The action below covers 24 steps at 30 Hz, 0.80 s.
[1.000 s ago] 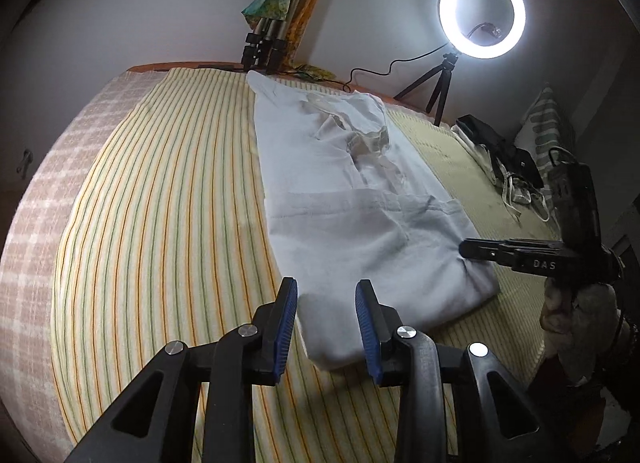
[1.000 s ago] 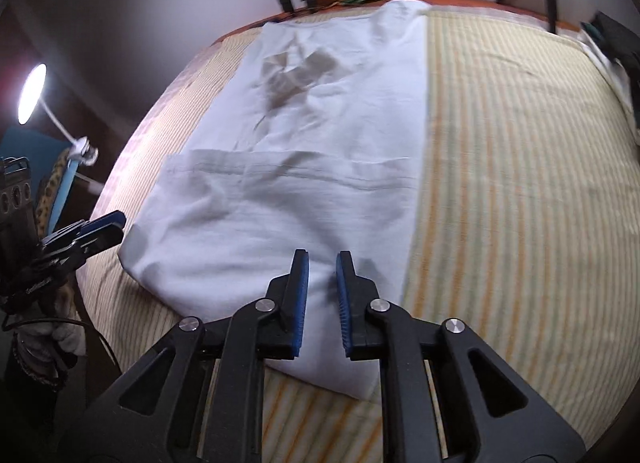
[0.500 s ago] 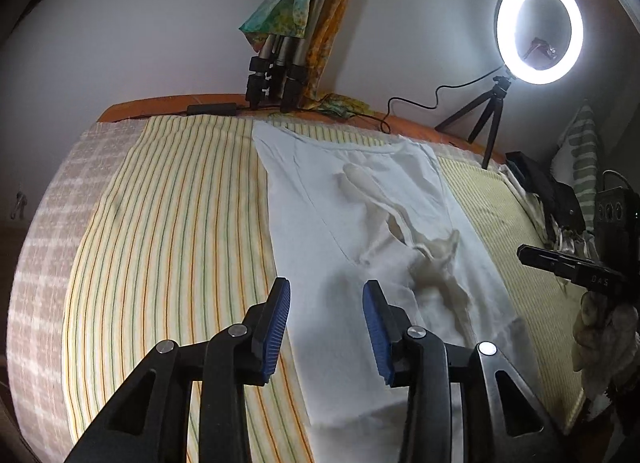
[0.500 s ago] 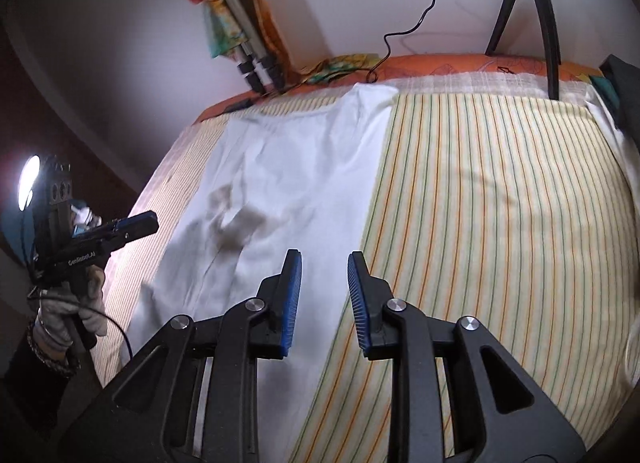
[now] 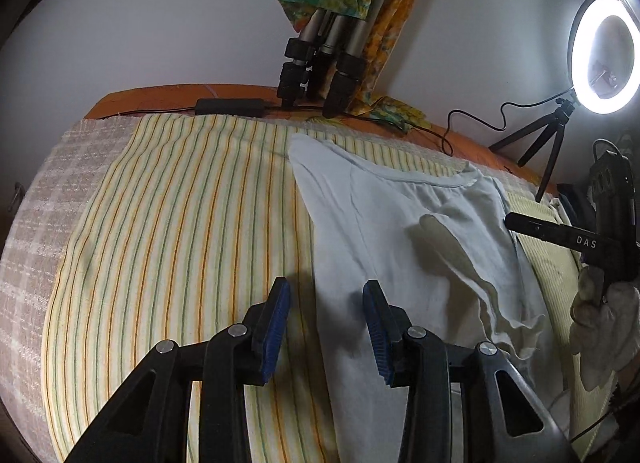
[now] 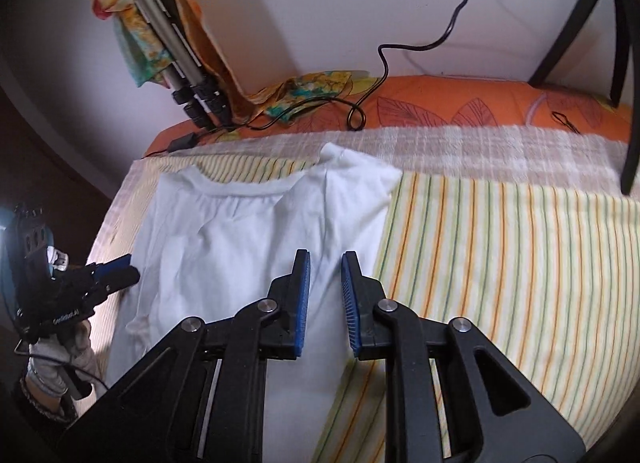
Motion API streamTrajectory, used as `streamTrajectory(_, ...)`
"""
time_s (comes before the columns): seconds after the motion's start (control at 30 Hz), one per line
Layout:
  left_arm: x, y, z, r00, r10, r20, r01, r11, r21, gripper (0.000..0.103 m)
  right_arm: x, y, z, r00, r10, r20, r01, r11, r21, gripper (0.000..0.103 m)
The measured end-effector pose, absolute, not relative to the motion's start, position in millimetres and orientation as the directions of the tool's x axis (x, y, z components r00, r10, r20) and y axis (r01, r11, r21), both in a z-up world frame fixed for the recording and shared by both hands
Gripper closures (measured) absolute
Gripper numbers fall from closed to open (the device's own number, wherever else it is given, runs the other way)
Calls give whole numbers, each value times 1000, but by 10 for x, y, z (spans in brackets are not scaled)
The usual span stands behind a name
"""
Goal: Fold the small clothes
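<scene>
White garment [image 5: 400, 263] now unfolded; left gripper [image 5: 326, 327] spread wider, right gripper [image 6: 325, 299] narrowing, both empty

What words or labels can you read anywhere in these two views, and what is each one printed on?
"DAS": white letters on the side of the right gripper, seen from the left wrist view.
White lettering on the side of the left gripper, in the right wrist view: too small and blurred to read.
Nothing else bears text.

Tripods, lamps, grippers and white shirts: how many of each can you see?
Tripods: 2, a folded one and the lamp's
Ring lamps: 1
Grippers: 2, left, right
White shirts: 1
Total: 6
</scene>
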<state>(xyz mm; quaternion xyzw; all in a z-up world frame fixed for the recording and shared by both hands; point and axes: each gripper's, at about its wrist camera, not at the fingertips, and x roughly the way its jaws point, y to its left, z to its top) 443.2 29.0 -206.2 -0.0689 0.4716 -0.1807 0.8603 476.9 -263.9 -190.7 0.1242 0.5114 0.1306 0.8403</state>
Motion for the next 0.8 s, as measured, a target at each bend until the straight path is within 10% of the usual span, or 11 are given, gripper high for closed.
streamTrajectory(0.47, 5050, 177, -2083, 527, -325, -785, 229, 944, -237, 53, 4843, -3047, -1947, 511, 338, -790, -18, 923, 384, 67)
streamTrajectory(0.8, 5310, -73, -2089, 533, -273, -801, 236, 957, -169, 64, 5043, -2886, -1987, 503, 342, -794, -47, 928, 370, 67)
